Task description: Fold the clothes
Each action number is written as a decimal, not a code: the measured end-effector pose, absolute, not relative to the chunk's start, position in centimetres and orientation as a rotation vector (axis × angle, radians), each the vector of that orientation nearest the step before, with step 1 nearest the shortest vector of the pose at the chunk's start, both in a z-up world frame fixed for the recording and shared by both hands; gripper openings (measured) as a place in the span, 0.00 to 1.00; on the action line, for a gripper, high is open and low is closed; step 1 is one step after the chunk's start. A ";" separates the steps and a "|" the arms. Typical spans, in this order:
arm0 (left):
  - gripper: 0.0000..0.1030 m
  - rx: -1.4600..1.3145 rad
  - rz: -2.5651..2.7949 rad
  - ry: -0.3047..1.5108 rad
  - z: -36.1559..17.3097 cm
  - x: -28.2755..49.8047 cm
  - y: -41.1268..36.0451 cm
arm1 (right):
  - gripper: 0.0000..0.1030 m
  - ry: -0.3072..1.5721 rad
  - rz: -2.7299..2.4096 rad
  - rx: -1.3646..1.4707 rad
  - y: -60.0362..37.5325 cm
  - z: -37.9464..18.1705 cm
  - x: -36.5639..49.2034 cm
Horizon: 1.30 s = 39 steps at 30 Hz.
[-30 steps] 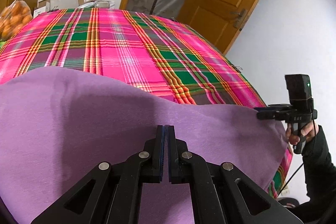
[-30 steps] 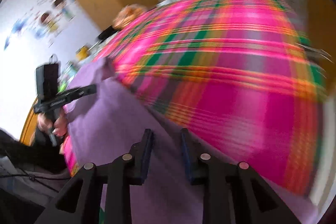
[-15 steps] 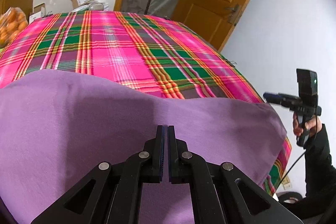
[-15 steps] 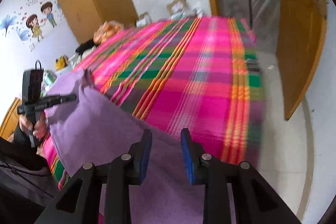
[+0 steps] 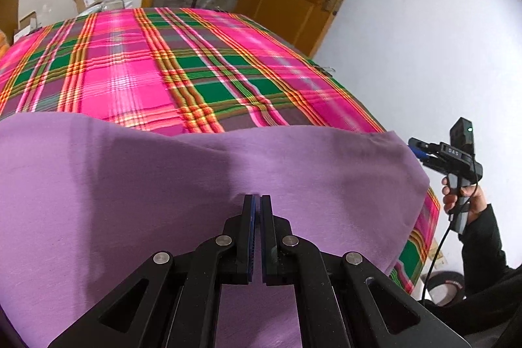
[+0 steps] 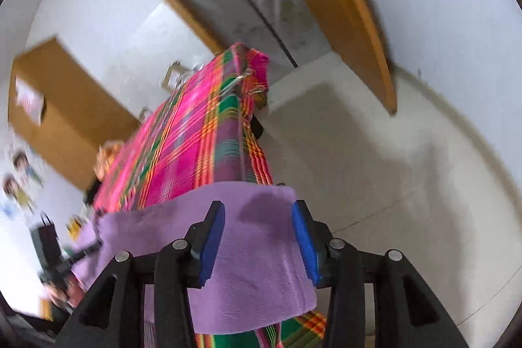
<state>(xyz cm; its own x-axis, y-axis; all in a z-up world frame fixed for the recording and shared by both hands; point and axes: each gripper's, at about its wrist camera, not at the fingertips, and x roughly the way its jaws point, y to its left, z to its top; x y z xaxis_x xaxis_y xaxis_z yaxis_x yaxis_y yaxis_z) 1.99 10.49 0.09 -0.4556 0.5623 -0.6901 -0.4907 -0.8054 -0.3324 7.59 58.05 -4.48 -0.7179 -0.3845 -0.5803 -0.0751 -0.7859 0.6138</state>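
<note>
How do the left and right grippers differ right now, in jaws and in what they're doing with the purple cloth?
The left gripper has its jaws shut, pinching the purple cloth; the right gripper has its jaws wide apart, holding nothing. The left gripper sits over the middle of the cloth's near side; the right gripper is at the cloth's corner, by the edge of the plaid sheet. Both have black fingers with blue pads.

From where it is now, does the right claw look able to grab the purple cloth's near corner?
Probably yes. The right claw is open, with the purple cloth corner lying just beyond its blue pads and nothing between them.
</note>
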 end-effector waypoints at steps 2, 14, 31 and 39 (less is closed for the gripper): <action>0.02 -1.115 2.251 -0.100 0.1 2.0 11.0 | 0.44 -1.070 -2.541 1.063 58.9 -5.8 7.2; 0.02 -1.149 2.265 -0.071 -0.1 1.9 11.9 | 0.04 -1.171 -2.507 0.940 60.0 -6.1 6.6; 0.03 -1.111 2.214 -0.066 0.0 2.9 12.7 | 0.16 -0.982 -2.650 0.864 57.8 -3.0 10.9; 0.03 -1.067 2.178 -0.001 -0.1 5.5 14.3 | 0.16 -0.501 -2.844 0.847 48.4 -1.1 14.9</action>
<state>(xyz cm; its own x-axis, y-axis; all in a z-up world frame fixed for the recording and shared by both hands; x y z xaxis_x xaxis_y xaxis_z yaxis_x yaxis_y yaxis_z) 5.54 14.29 -0.14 -0.4148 0.5897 -0.6930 -0.5892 -0.7544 -0.2892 14.91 48.36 -1.11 -0.8336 -0.2176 -0.5078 0.0312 -0.9362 0.3501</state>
